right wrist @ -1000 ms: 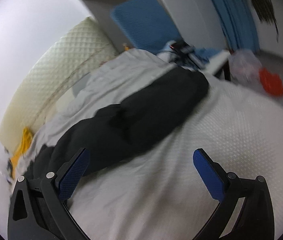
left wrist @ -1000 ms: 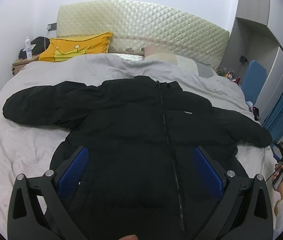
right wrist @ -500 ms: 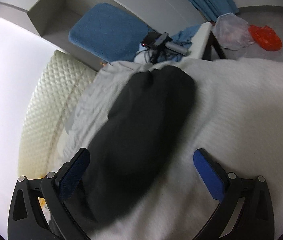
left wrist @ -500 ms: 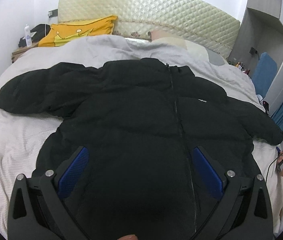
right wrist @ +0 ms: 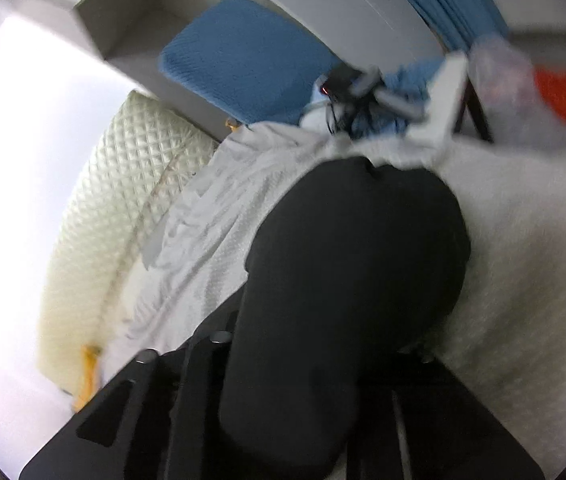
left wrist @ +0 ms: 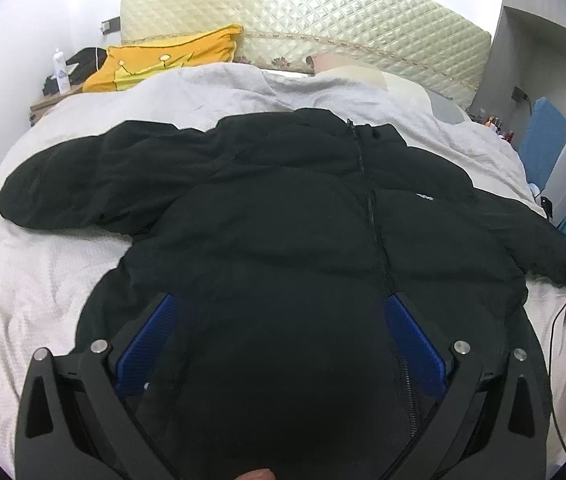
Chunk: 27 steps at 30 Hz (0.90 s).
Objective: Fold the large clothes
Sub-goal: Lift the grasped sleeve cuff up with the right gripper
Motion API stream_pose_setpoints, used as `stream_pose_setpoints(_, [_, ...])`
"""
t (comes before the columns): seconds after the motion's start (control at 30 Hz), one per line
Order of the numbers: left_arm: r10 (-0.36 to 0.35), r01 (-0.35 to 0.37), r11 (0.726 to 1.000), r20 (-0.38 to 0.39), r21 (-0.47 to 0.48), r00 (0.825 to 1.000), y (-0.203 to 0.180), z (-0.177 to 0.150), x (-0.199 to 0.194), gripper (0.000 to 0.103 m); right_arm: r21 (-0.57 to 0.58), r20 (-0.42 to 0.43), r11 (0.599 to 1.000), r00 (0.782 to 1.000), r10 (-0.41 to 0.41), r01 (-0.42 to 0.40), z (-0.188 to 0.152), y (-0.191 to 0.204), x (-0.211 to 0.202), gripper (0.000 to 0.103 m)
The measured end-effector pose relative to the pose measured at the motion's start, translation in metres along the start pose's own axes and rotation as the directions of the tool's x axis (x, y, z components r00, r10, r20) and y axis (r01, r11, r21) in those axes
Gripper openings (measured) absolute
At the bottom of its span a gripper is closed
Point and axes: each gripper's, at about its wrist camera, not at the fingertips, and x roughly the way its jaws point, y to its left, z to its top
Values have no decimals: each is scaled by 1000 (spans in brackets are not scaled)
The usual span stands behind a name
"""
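Observation:
A large black puffer jacket lies face up on the bed, zipped, with both sleeves spread out. My left gripper is open, its blue pads straddling the bulging lower hem of the jacket. In the right wrist view the jacket's right sleeve fills the space between the fingers of my right gripper; the pads are hidden by the fabric and the view is blurred.
The bed has a pale grey cover and a cream quilted headboard. A yellow pillow lies at the back left. A blue chair, a small table with cables and bags stand by the bed's right side.
My left gripper has moved down and forward onto the jacket's hem. My right gripper has moved along the sleeve, which now fills its jaws.

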Motion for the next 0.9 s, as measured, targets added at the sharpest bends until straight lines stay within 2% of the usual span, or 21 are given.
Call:
stream_pose_setpoints(0.23, [-8, 8, 1000, 28, 3, 1000, 11, 6, -14, 103, -80, 88, 996, 996, -24, 31, 18, 38, -46, 7])
stream_pose_setpoints(0.53, [-2, -3, 998, 85, 57, 996, 20, 11, -42, 103, -228, 162, 973, 987, 22, 16, 30, 144, -104, 7])
stream_pose_setpoints(0.8, [9, -23, 994, 126, 111, 992, 29, 8, -60, 103, -422, 172, 907, 981, 89, -8, 4, 276, -134, 8])
stream_pose_setpoints(0.9, [42, -64, 988, 155, 143, 987, 34, 6, -64, 103, -511, 171, 859, 977, 124, -19, -19, 328, -142, 8])
